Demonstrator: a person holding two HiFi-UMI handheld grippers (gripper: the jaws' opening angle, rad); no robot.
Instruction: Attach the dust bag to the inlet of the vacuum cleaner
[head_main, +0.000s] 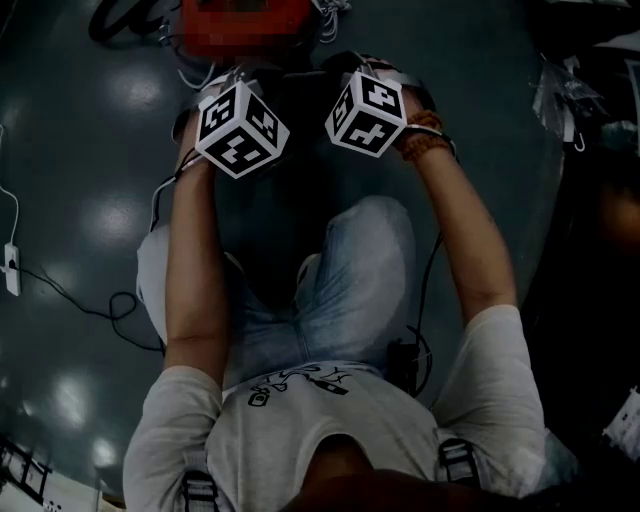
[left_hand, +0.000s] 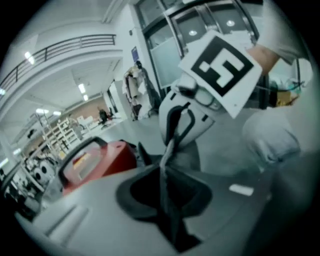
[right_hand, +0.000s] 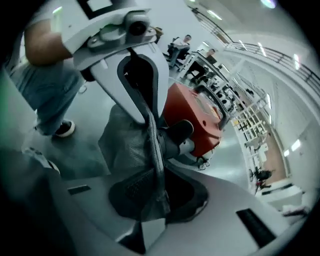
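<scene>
Two grippers share one piece of cloth. The left gripper has its jaws pinched together on a thin edge of the grey dust bag, which rises edge-on from between them toward the centre of the left gripper view. The right gripper is clamped on the same fabric, a mesh-textured fold that climbs from its jaws to the middle of the right gripper view. Each view shows the other gripper facing it at the far end of the fold, so the bag is stretched between the pair. In the head view the two marker cubes sit side by side near the upper centre of the frame.

The relation that matters shows best in the right gripper view. The inlet, a dark stub with a pale collar, juts from the red vacuum cleaner toward the lower left of the frame. It ends right behind the held fold, just above and right of the jaws, with its long axis pointing into the cloth. By that, the right gripper looks the nearer one. The left gripper view shows only the red body at centre left, and the inlet cannot be made out there. Where the bag's opening lies along the fold cannot be told, so whether it already faces the stub is uncertain.
</scene>
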